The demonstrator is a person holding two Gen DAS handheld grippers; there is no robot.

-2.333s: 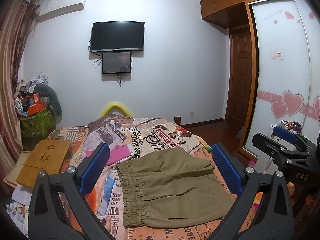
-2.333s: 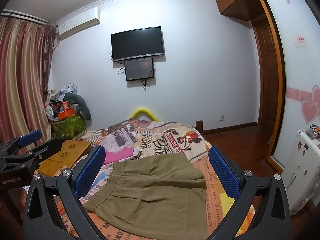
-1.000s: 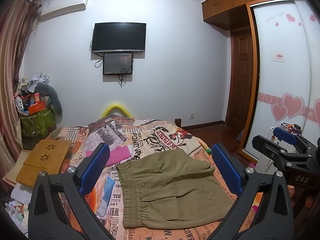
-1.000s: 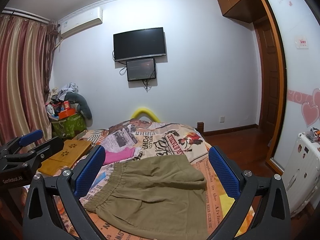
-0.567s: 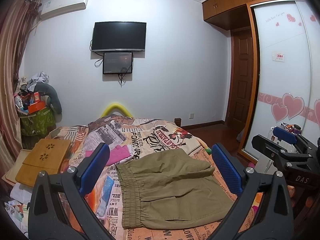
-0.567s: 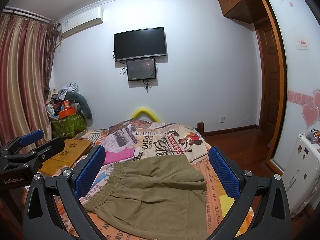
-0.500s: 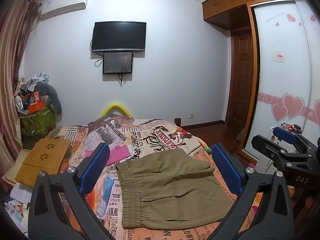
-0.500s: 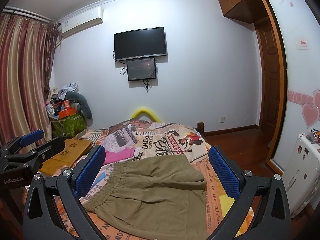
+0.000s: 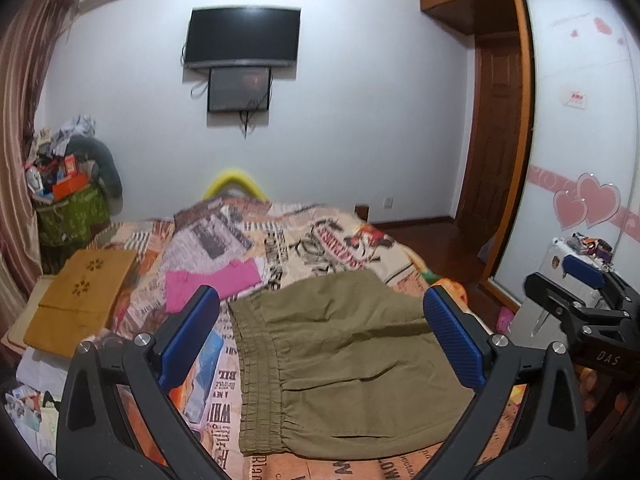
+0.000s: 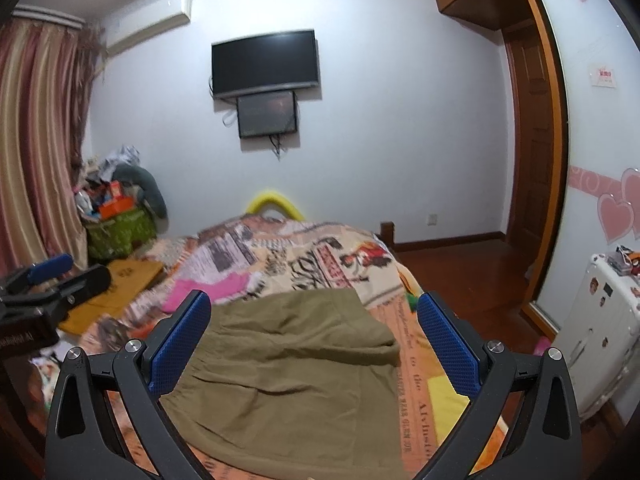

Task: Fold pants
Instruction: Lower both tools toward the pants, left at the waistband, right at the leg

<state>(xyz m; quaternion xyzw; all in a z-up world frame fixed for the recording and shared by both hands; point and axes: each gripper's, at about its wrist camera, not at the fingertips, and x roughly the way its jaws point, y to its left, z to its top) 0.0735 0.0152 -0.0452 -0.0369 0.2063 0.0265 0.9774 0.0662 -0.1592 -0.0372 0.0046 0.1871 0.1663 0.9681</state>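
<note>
Two grippers: left gripper [image 9: 320, 340] and right gripper [image 10: 314, 342], jaws of both wide apart, holding nothing.
Pants: pants [image 9: 344, 360] lie on the bed [image 9: 320, 240], ahead of and below both.
Axis: waistband left, legs rightward.
Nearer: left gripper to waistband, right to leg end, I judge.

pants [image 10: 292, 380] near edge cut off | bedspread [image 10: 280, 252] print blurred

Black left claw [image 9: 320, 336], blue ribbed pads [image 9: 454, 340], silver screws
</note>
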